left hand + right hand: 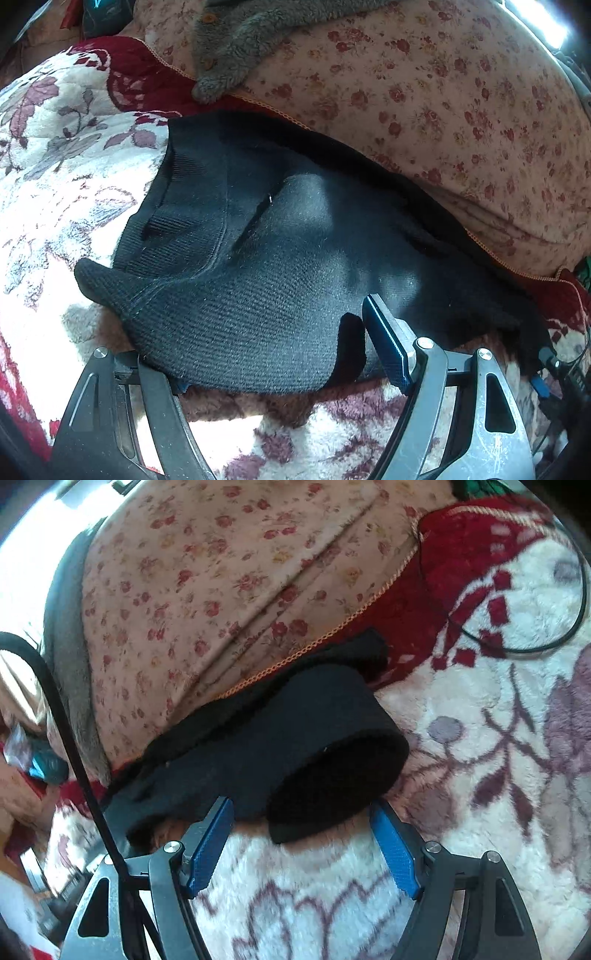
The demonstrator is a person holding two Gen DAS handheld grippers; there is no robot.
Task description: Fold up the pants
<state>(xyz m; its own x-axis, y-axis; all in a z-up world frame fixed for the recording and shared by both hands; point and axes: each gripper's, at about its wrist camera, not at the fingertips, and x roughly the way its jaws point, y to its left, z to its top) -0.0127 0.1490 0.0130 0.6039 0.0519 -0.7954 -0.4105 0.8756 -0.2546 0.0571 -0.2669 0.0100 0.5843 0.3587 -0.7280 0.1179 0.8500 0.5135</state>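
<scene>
Through the left wrist camera we saw the black knit pants [258, 266] lying on the plush floral blanket [55, 166], their far edge against a pink flowered quilt [424, 92] with a grey fleece garment [229, 48] on top. Our left gripper [255, 354] stood spread wide, the waistband end draped between its fingers, not pinched. Through the right wrist camera, our right gripper [301, 830] was likewise released, its blue pads [210, 849] apart just before the open leg cuff [332, 775] on the same blanket [480, 738].
</scene>
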